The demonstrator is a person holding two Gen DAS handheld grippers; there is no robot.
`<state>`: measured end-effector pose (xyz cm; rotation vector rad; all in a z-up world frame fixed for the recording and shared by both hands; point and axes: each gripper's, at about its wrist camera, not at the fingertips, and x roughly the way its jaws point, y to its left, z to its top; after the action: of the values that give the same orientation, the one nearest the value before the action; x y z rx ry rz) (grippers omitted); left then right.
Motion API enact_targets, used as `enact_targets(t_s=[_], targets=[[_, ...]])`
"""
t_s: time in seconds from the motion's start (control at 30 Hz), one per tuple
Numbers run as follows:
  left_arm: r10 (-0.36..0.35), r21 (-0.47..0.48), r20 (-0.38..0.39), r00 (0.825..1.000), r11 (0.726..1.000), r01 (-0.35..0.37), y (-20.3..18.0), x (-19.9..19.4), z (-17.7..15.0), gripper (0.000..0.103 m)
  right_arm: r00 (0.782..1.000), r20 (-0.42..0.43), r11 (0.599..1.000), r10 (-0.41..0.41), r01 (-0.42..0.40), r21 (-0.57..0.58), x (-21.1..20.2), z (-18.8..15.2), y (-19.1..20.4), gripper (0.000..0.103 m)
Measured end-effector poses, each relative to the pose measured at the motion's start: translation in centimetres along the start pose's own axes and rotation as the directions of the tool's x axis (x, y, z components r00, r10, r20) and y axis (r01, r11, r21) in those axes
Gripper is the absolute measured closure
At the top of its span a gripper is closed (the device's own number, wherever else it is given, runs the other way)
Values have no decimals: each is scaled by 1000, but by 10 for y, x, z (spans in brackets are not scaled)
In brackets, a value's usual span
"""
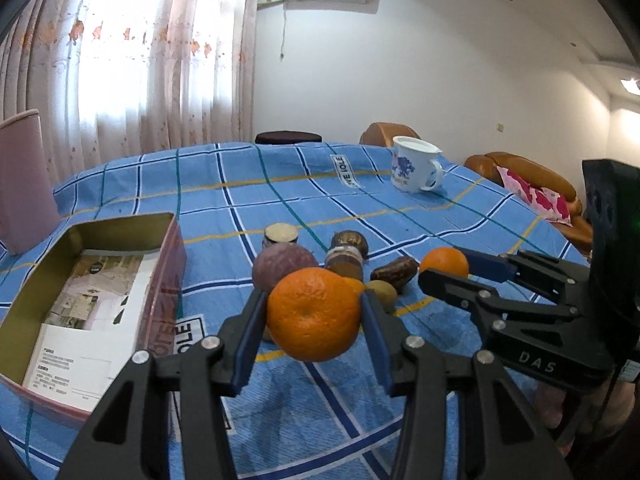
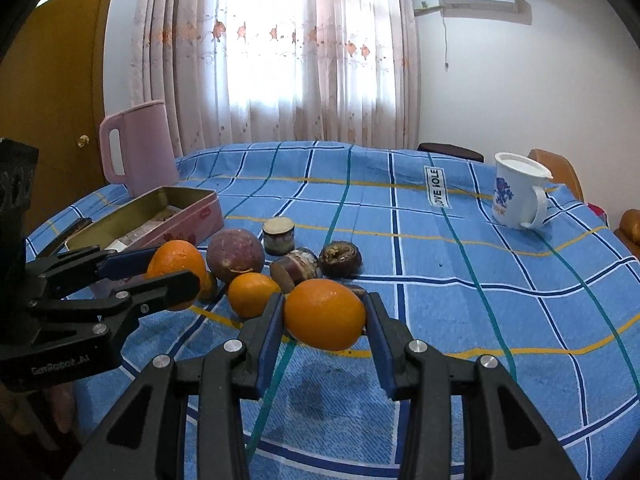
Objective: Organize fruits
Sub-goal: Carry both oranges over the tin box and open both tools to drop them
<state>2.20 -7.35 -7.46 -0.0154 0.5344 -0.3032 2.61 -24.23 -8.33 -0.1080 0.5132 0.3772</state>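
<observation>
My left gripper (image 1: 314, 320) is shut on an orange (image 1: 313, 314) and holds it above the blue checked tablecloth (image 1: 440, 220). My right gripper (image 2: 325, 316) is shut on a second orange (image 2: 325, 314), also lifted; it shows in the left wrist view (image 1: 445, 263). The left gripper's orange shows in the right wrist view (image 2: 175, 264). A third orange (image 2: 253, 294) lies on the cloth beside a round purple fruit (image 2: 235, 255), a kiwi (image 1: 383, 291) and several brown pieces (image 2: 340, 258). An open pink tin box (image 1: 80, 300) lies to the left.
A white enamel mug (image 2: 518, 196) stands at the far right of the table. A pink jug (image 2: 138, 148) stands behind the tin box. A small round jar (image 2: 279, 234) stands behind the fruit. Brown chairs (image 1: 532, 184) lie beyond the table's far edge.
</observation>
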Motion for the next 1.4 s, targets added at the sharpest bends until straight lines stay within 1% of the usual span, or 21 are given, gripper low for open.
enact_targets(t_s=[0.17,0.43,0.77,0.93,1.1,1.3,1.4], targets=[[13,3,35,999,1000,-14,0,-5,-1,54,999,37,1000,-2,2,-9,-6,-1,2,61],[23,7,71,997,1000,-24,-2,-9,-2,54,997,82,1000,-5,6,-14,-12,-2,3,61],[31,29,113,993,999,-35,-6,-17,-4,54,993,118,1000,-11,13,-14,-18,-4,3,61],[37,20,125,991,999,-39,-2,-22,-1,54,993,118,1000,-13,14,-10,-19,-3,3,61],[41,12,143,989,999,-43,3,-33,5,54,996,91,1000,-15,16,-13,-15,1,6,61],[71,-24,147,987,997,-69,21,-44,15,54,996,84,999,26,-24,-28,-11,13,17,61],[88,-43,152,984,996,-83,33,-48,21,54,995,86,998,50,-46,-48,-10,24,27,61]])
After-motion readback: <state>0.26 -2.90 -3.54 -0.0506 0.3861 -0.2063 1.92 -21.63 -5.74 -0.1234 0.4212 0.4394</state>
